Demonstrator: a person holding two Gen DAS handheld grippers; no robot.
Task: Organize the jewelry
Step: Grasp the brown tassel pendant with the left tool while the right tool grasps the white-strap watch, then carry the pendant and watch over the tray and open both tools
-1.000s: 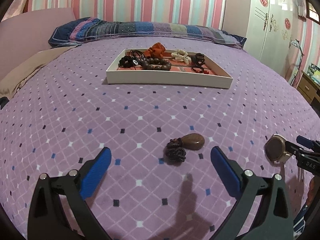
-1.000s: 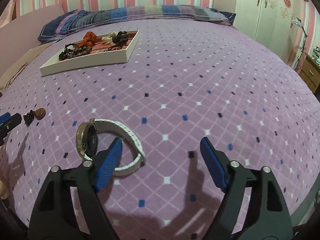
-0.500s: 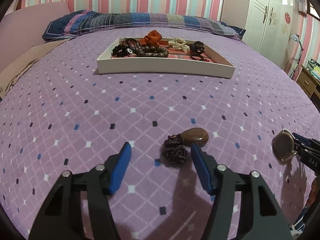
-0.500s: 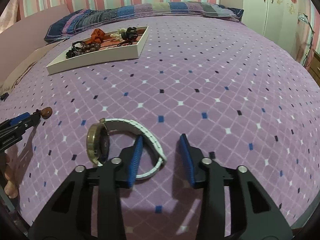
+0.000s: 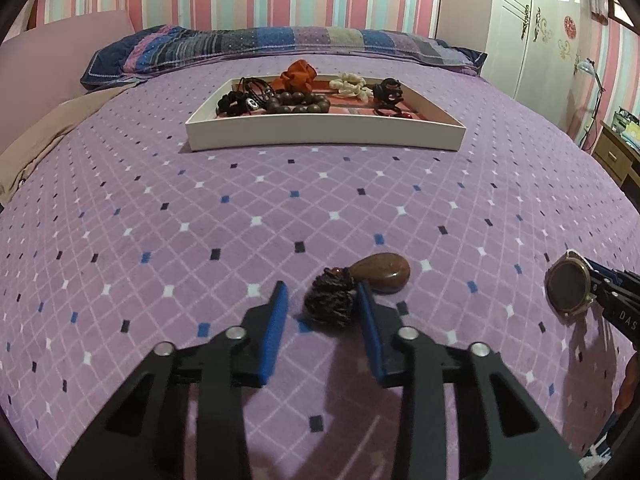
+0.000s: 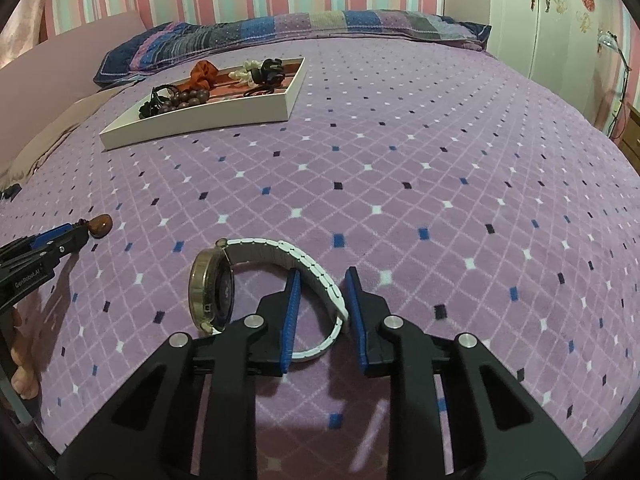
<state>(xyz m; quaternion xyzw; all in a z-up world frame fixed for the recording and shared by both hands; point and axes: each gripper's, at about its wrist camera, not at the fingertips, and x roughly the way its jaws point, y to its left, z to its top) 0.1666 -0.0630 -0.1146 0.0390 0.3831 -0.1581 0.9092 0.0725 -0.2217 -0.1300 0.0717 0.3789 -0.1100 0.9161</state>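
Both grabs are set up here, so it's all about closing cleanly. The left gripper (image 5: 322, 300) is partly spread, pads either side of the dark cord bundle of the pendant (image 5: 360, 284). The right pad looks like it's touching the cord, the left one stands clear of it, so nothing is pinched yet. The brown teardrop stone lies just beyond and right of the tips on the purple bedspread (image 5: 200, 200).

The right gripper (image 6: 322, 300) is narrowed around the white strap of the watch (image 6: 256, 284), one pad inside the loop and one outside. Honestly can't tell whether the pads are actually biting the strap or sitting a hair off it; there's a sliver of a gap on both sides from this angle. The watch stands on its edge, gold face to the left.

My advice for the step: slide the left one a touch further so the pads catch the knot by the stone, not just loose cord, or the stone will swing. Squeeze the strap square, not near its edge, then lift slowly. The white tray (image 5: 320, 132), at the far side with beads and scrunchies in it, is where both would go.
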